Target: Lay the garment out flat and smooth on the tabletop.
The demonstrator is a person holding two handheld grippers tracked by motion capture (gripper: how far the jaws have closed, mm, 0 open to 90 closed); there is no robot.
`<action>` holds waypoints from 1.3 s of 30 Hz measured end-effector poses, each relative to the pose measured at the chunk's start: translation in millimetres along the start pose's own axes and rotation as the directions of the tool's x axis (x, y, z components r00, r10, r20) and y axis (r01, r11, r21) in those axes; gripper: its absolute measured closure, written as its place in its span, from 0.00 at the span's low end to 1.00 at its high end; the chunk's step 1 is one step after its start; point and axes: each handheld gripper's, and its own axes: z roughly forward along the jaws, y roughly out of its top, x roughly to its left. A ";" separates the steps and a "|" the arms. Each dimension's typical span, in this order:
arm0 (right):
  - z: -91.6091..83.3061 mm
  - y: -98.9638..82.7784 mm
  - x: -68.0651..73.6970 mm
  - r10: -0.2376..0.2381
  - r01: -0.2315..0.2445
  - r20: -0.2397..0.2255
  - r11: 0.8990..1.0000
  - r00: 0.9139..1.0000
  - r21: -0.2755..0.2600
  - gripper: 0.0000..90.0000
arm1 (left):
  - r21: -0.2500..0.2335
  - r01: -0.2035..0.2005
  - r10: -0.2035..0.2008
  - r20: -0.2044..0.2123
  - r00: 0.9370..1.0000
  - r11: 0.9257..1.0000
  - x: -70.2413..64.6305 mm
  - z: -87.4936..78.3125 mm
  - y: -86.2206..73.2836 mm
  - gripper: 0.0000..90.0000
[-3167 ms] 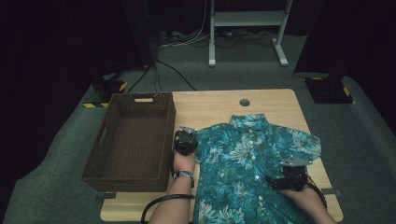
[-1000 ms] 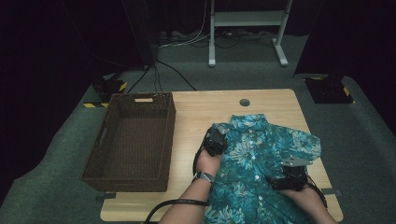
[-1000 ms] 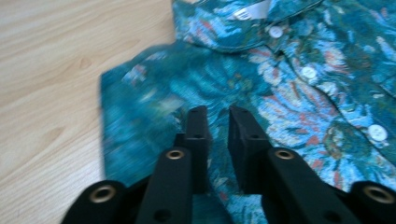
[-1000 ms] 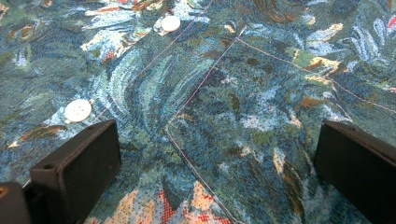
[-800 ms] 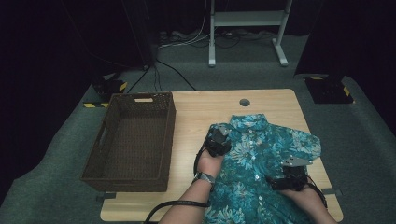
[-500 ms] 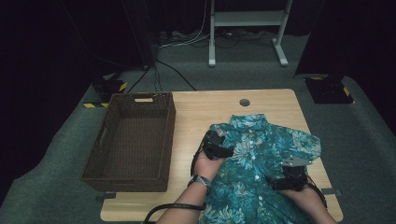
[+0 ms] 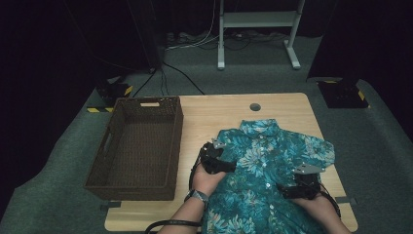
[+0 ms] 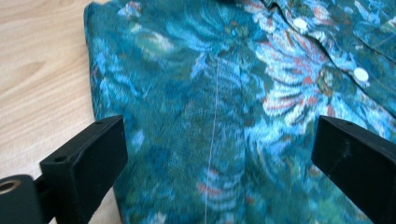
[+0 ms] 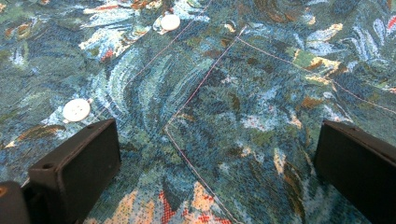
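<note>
Wicker basket sitting left of the shirt with bare table between, left gripper hovering over the shirt's folded left edge, jaws just opening wide, nothing pinched, right gripper lying on the shirt's right front, jaws spread wide, forearms reaching in from below.

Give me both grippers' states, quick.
Left gripper: open, jaws just opened, over the shirt, holding nothing.
Right gripper: open, over the shirt, holding nothing.
</note>
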 end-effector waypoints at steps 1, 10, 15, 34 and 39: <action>0.0 0.0 0.1 0.000 0.000 0.001 1.000 1.000 0.000 0.00 | 0.002 -0.004 0.004 0.004 1.000 1.000 0.2 -0.6 -2.8 0.05; 0.2 0.1 0.6 0.002 -0.002 0.005 1.000 1.000 0.000 0.00 | 0.007 -0.024 0.024 0.023 0.999 1.000 -15.7 -2.8 -28.5 0.07; 0.6 0.5 2.0 0.004 -0.004 0.008 1.000 1.000 0.001 0.00 | 0.008 -0.038 0.038 0.020 0.999 0.999 -27.5 -0.7 -30.1 0.06; 9.3 9.1 23.9 0.001 -0.001 0.007 1.000 1.000 0.004 0.00 | 0.027 -0.126 0.128 -0.056 0.990 0.992 -17.3 -9.8 -44.3 0.04; 13.8 13.5 34.4 -0.010 0.010 -0.003 1.000 1.000 0.004 0.00 | 0.023 -0.121 0.122 -0.040 0.992 0.992 -4.2 -21.2 -52.9 0.04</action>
